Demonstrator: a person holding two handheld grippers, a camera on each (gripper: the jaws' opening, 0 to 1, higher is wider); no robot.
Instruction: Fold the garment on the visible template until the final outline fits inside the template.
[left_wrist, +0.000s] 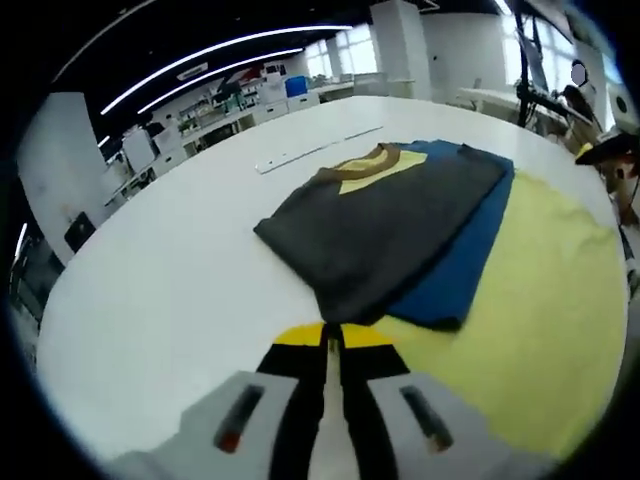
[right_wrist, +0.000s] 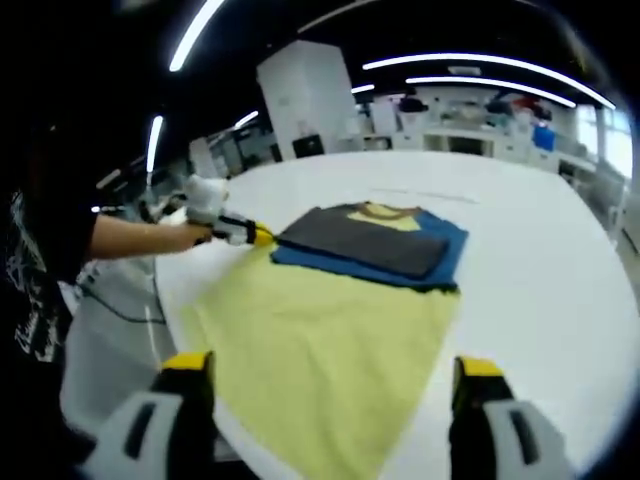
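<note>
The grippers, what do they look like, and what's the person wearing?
Each gripper has light grey bodies with black jaws tipped in yellow. On the left gripper the grey blocks carry dark slots, one with a small red mark. The right gripper shows the same grey blocks and yellow caps. The person's sleeve is black and short, with a white print on the shirt.

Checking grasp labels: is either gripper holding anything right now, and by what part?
Left gripper is shut at the near corner of the folded garment; whether it pinches cloth cannot be told. Right gripper is open above the yellow template, holding nothing.
</note>
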